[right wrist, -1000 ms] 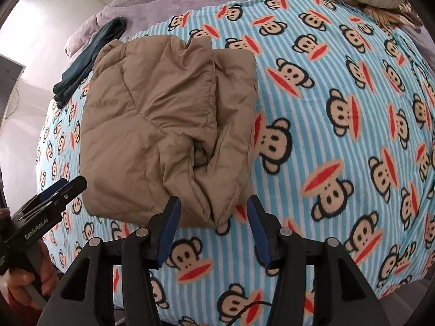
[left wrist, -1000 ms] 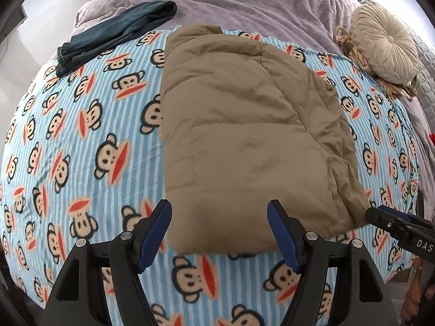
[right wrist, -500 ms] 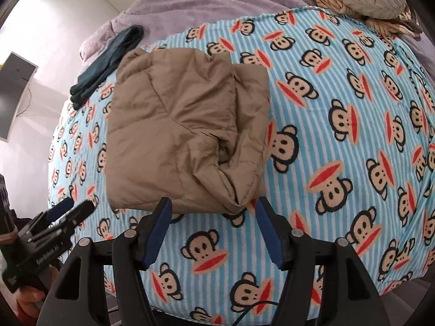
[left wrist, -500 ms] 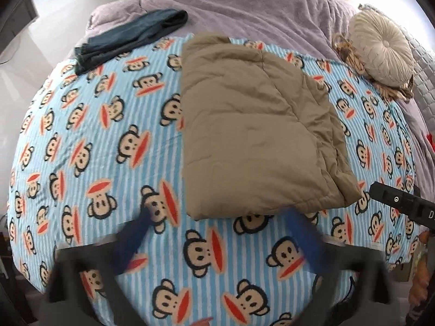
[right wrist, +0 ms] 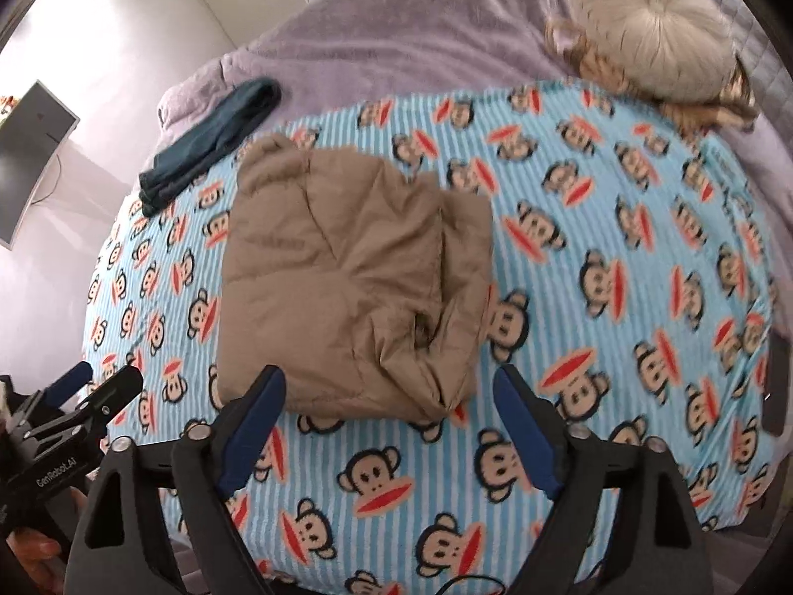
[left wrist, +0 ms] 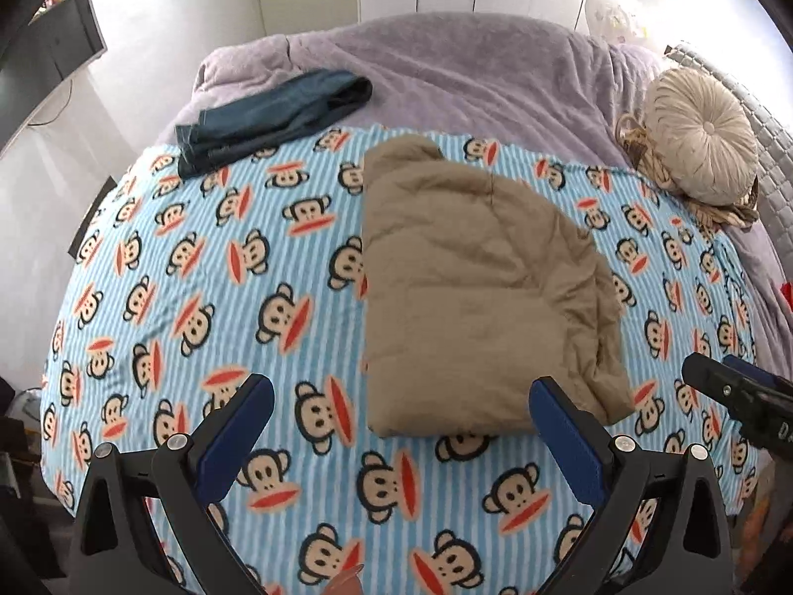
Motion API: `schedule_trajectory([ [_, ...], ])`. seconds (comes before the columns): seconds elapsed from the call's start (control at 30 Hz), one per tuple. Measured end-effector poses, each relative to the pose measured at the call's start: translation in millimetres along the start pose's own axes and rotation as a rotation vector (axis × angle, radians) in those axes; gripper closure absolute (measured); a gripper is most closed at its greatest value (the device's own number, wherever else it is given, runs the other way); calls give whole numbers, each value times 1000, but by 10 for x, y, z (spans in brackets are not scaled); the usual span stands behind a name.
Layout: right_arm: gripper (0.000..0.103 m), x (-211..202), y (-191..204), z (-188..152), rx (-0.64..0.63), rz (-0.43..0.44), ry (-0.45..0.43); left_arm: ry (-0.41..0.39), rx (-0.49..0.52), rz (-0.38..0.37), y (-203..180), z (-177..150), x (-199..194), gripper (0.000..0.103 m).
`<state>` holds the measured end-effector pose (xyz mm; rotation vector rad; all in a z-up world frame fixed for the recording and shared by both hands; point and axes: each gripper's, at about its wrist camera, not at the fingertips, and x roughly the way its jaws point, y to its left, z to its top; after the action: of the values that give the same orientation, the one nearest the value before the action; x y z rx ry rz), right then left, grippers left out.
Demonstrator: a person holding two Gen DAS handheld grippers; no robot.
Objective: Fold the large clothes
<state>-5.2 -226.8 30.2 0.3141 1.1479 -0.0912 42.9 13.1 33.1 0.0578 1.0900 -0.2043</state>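
A tan quilted jacket (left wrist: 471, 292) (right wrist: 347, 282) lies folded into a thick rectangle on the blue striped monkey-print blanket (left wrist: 198, 297) (right wrist: 619, 297). My left gripper (left wrist: 401, 396) hovers open above the blanket, just short of the jacket's near edge, with nothing between its blue pads. My right gripper (right wrist: 391, 386) hangs above the jacket's near right corner; its jaws are opening wide and grip nothing. Each gripper shows at the edge of the other's view: the right one (left wrist: 738, 396) and the left one (right wrist: 74, 411).
Folded dark teal trousers (left wrist: 267, 119) (right wrist: 208, 144) lie at the far left, half on the purple bedspread (left wrist: 471, 64). A round cream cushion (left wrist: 699, 134) (right wrist: 654, 29) sits at the far right on a patterned pillow. A monitor (right wrist: 29, 158) stands beyond the bed's left side.
Both grippers have let go of the jacket's near edge, opened wider and risen away from it. The jacket now lies farther off and smaller in both views.
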Motion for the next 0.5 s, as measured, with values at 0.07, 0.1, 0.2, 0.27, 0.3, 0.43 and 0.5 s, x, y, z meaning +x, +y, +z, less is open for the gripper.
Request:
schedule_trajectory([
  [0.07, 0, -112, 44, 31, -20, -19, -50, -24, 0, 9, -22, 40, -87, 0],
  [0.1, 0, -188, 78, 43, -32, -23, -84, -42, 2, 15, -36, 54, -140, 0],
  [0.2, 0, -329, 137, 96, -44, -50, -122, -82, -5, 44, -61, 91, -269, 0],
  [0.27, 0, -404, 157, 127, -46, -59, -137, -103, -14, 58, -61, 117, -347, 0],
  [0.3, 0, -449, 174, 144, -50, -70, -144, -109, -18, 62, -55, 128, -371, 0],
  [0.43, 0, -594, 194, 182, -54, -84, -174, -130, -37, 72, -14, 160, -475, 0],
  [0.5, 0, -635, 193, 195, -53, -88, -186, -135, -42, 75, 12, 172, -500, 0],
])
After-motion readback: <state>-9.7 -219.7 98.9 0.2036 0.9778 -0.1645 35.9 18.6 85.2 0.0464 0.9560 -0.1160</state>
